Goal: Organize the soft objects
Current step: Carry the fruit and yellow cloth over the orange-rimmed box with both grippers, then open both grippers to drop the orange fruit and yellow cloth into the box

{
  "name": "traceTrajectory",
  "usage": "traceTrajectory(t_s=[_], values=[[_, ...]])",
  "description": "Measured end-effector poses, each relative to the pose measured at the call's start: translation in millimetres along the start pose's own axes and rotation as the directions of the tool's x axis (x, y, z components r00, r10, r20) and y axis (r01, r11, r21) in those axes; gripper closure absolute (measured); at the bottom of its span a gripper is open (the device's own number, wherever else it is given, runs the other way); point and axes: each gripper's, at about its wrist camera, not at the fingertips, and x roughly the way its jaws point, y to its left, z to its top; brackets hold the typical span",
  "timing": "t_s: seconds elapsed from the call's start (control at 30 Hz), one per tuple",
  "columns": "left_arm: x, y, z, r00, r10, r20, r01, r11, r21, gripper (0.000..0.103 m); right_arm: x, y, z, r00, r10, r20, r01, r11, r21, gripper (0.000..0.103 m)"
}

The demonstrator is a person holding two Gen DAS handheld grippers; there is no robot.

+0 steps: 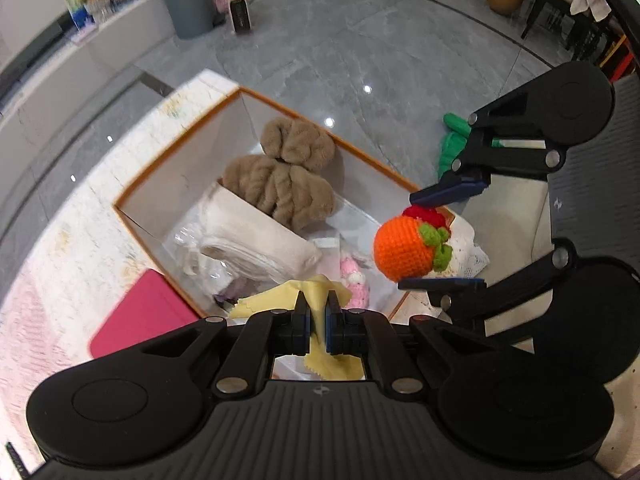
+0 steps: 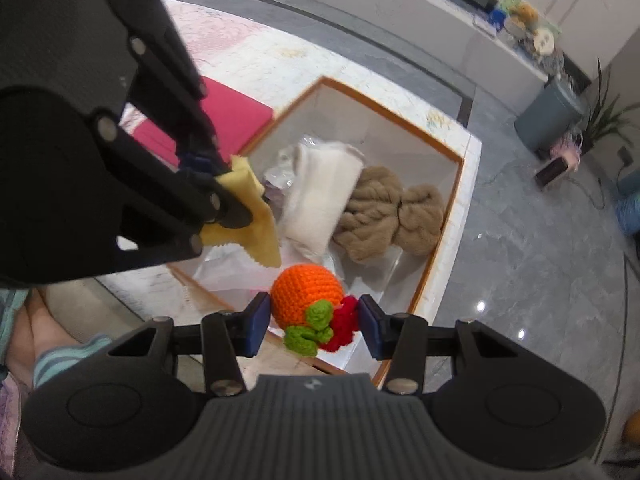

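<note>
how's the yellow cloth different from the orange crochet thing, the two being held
The yellow cloth is thin, flat and limp, with zigzag-cut edges; the orange crochet fruit is a plump knitted ball with green leaves and a red piece attached. The cloth is pinched in the left gripper, jaws nearly touching; the fruit sits between the right gripper's wider-set pads. Both are soft and held above the orange-rimmed box.

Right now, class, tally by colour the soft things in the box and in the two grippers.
Brown: 1, tan fluffy yarn bundle in the box
White: 1, white folded cloth
Pink: 1, pink knitted toy
Yellow: 1, yellow cloth in the left gripper
Orange and red: 1, crocheted fruit in the right gripper
Total: 5
</note>
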Motion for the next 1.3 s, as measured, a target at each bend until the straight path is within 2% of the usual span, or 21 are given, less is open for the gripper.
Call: traceTrajectory(t_s=[0.17, 0.33, 0.5, 0.87, 1.0, 1.17, 1.3], values=[[41, 10, -6, 0.997, -0.005, -0.076, 0.003, 1.000, -0.020, 0.096, 36, -14, -9, 0.999, 0.023, -0.046, -0.021, 0.999, 0.040, 0.055], [64, 14, -13, 0.994, 0.018, -0.106, -0.019, 1.000, -0.001, 0.096, 65, -16, -15, 0.997, 0.037, -0.064, -0.033, 0.997, 0.069, 0.055], [79, 12, -15, 0.991, 0.044, -0.126, -0.038, 0.998, 0.053, 0.096, 87, -17, -17, 0.998, 0.027, -0.049, -0.022, 0.994, 0.107, 0.055], [101, 18, -23, 0.985, 0.079, -0.153, -0.068, 0.995, 0.078, 0.096, 110, -8, -18, 0.999, 0.017, -0.041, -0.011, 0.992, 0.126, 0.054], [104, 22, -24, 0.984, 0.081, -0.162, -0.071, 0.995, 0.068, 0.094, 116, -16, -22, 0.997, 0.072, -0.030, -0.065, 0.979, 0.194, 0.054], [106, 19, -23, 0.981, 0.085, -0.173, -0.076, 0.995, 0.062, 0.087, 117, -19, -23, 0.996, 0.082, -0.033, -0.073, 0.973, 0.218, 0.050], [107, 18, -24, 0.983, 0.078, -0.168, -0.068, 0.996, 0.059, 0.074, 118, -20, -23, 0.996, 0.077, -0.039, -0.066, 0.970, 0.236, 0.046]])
